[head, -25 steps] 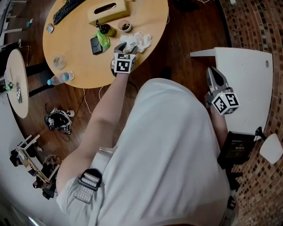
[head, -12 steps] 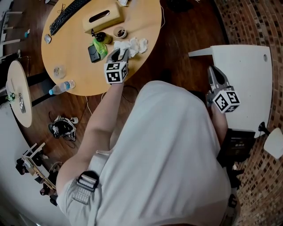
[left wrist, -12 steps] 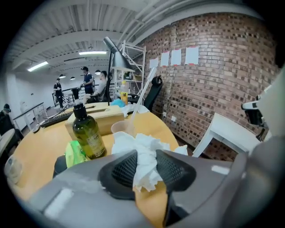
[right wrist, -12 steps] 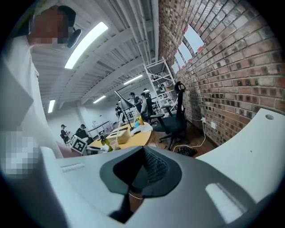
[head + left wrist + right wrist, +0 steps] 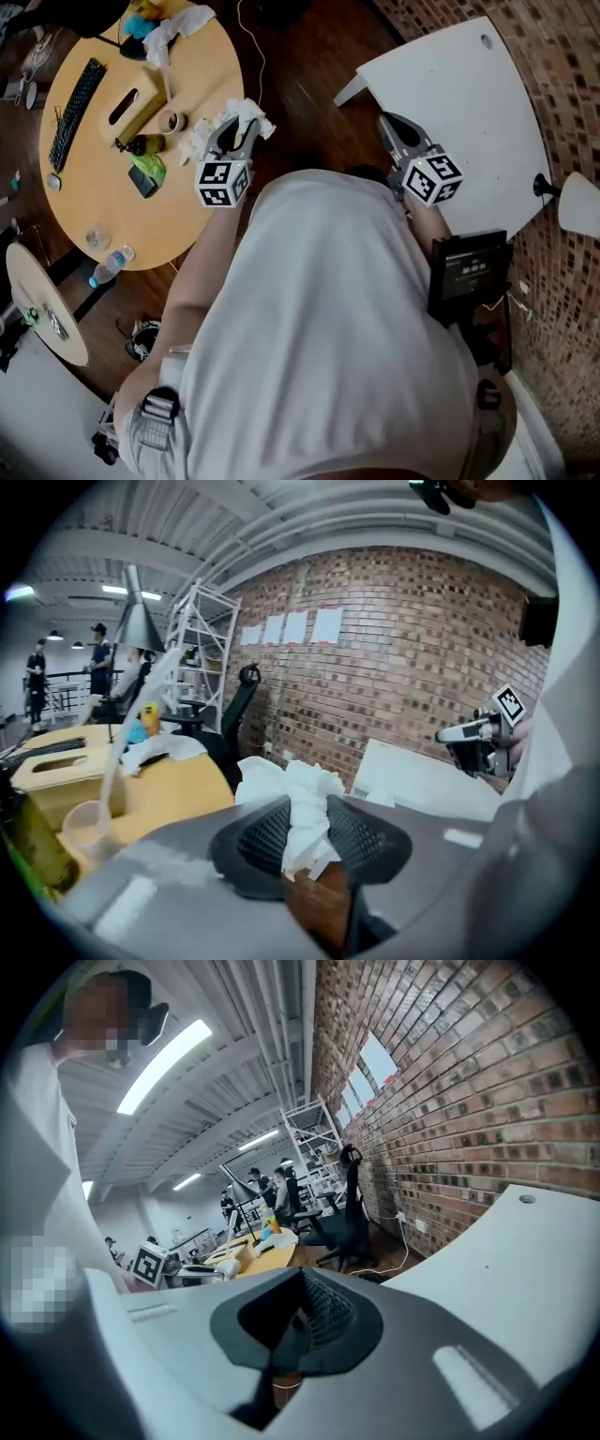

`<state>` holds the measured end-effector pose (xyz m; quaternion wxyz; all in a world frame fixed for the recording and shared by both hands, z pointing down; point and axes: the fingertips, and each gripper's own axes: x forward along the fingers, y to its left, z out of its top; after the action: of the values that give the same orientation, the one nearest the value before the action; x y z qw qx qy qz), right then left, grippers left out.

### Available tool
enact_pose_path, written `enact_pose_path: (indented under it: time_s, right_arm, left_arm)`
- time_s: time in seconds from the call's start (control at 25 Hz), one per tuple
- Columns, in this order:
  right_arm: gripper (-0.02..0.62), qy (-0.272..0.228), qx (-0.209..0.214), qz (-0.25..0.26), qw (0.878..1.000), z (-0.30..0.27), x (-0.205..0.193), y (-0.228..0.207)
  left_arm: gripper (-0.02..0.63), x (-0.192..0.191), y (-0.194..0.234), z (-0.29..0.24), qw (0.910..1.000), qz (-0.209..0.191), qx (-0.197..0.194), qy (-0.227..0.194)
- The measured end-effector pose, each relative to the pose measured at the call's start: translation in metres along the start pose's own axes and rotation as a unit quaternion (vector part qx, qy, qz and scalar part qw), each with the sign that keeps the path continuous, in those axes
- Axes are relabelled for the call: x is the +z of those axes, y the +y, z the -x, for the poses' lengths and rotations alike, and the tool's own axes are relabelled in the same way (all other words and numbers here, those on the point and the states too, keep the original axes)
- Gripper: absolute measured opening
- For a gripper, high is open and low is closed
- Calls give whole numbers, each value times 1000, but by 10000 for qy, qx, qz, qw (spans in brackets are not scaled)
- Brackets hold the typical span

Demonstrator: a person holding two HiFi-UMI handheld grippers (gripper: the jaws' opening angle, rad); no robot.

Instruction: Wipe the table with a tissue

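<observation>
**Head view.** Showing left gripper [image 5: 228, 133] hanging at the rim of the round wooden counter [image 5: 187, 220], fingers pinching a crumpled white tissue [image 5: 247, 116]. Lying on that counter, left of the tissue: keyboard [image 5: 75, 112], tissue box [image 5: 131, 105], small cup [image 5: 172, 121], dark bottle [image 5: 141, 144], phone [image 5: 142, 181]. Lying near the front rim: water bottle [image 5: 112, 266]. Showing right gripper [image 5: 392, 127] reaching over the corner of a white counter [image 5: 469, 103]. Blocking the floor between both counters: the person's torso [image 5: 337, 328].

**Left gripper view.** Having just been closing, fingers now pressing on the tissue [image 5: 298, 794] from both sides, its wad bulging above the tips and covering the middle ground. Standing left: tissue box [image 5: 56, 771]. Filling the background: brick wall [image 5: 394, 658]. Showing at right, well apart: right gripper [image 5: 452, 735] over the white counter [image 5: 412, 782].

**Right gripper view.** Showing right gripper [image 5: 298, 1321] with fingers standing together, gripping nothing. Spreading at right: white counter [image 5: 511, 1260] under the brick wall [image 5: 469, 1082]. Standing beyond the tips: office chair [image 5: 349, 1213].
</observation>
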<state>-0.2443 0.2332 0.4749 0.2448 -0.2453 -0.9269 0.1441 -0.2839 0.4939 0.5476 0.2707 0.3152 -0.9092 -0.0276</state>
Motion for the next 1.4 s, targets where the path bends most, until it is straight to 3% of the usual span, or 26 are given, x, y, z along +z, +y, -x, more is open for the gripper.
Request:
enact_pose_path:
  time_s: [0.16, 0.4, 0.72, 0.88, 1.08, 1.24, 1.4]
  right_arm:
    - [8, -240, -481, -252, 9982, 30, -5, -24]
    - [8, -667, -1262, -653, 9876, 81, -14, -55]
    - [8, -1062, -1952, -1085, 9689, 148, -34, -100]
    - [8, -1168, -2055, -1235, 9638, 192, -38, -135]
    - [8, -1356, -2192, -1289, 9576, 203, -41, -148]
    - [8, -1408, -2116, -1474, 9558, 234, -41, -191]
    - [8, -1359, -2100, -1597, 9550, 242, -49, -199]
  left_arm:
    - [121, 17, -56, -42, 9950, -343, -930, 82]
    - [121, 35, -139, -96, 9689, -881, -2289, 337]
    - [121, 41, -231, -148, 9378, -1340, -3134, 660]
    - [121, 42, -288, -174, 9297, -1440, -3279, 864]
    - [121, 42, -296, -195, 9275, -1555, -3272, 926]
    - [123, 46, -325, -236, 9324, -1928, -2844, 1120]
    - [123, 44, -319, -260, 9315, -2246, -2538, 1321]
